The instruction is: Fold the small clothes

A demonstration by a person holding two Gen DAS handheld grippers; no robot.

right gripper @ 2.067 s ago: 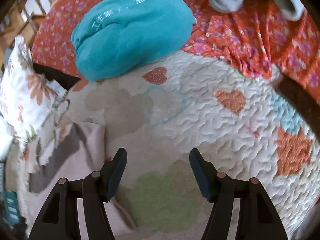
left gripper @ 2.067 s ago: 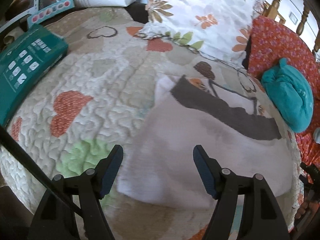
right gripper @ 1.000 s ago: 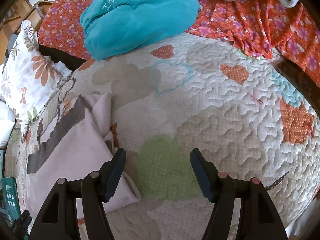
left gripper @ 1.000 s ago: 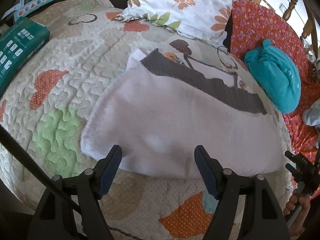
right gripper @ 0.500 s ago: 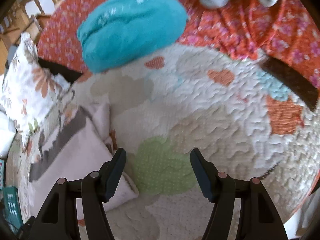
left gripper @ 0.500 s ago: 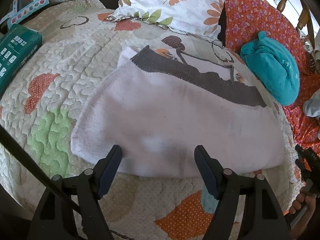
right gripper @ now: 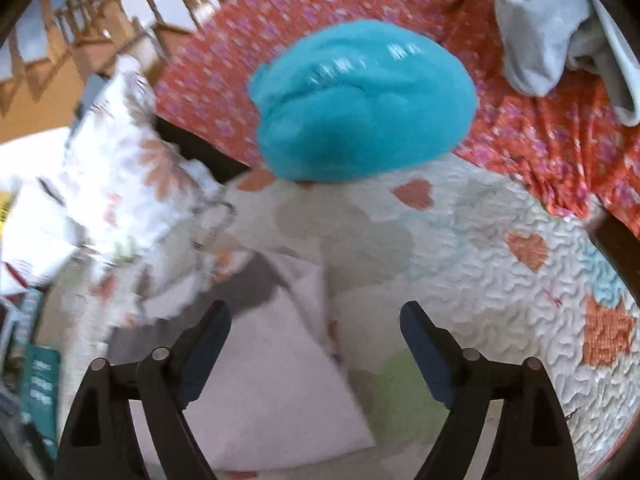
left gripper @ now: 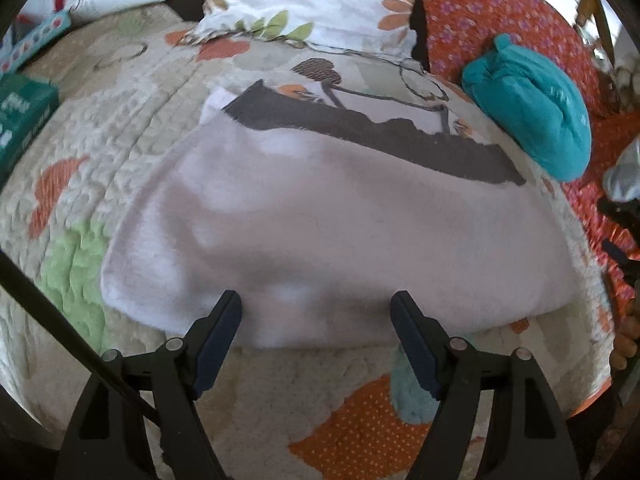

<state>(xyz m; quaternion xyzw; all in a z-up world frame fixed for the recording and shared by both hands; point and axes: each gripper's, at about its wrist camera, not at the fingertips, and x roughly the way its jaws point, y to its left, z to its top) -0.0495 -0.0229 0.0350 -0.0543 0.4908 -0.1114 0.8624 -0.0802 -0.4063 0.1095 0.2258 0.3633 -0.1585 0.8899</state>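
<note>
The left gripper (left gripper: pixel 316 310) jaws stand wide apart, empty, over the folded white garment (left gripper: pixel 320 216); the right gripper (right gripper: pixel 316 320) jaws have just been opening, nothing between them.

Open quilt (right gripper: pixel 500 280) is lying free to the right of the white garment (left gripper: pixel 320 220); the teal bundle (right gripper: pixel 360 108) and floral pillow (left gripper: pixel 312 0) are blocking the far side, the green box (left gripper: pixel 20 120) the left.
</note>
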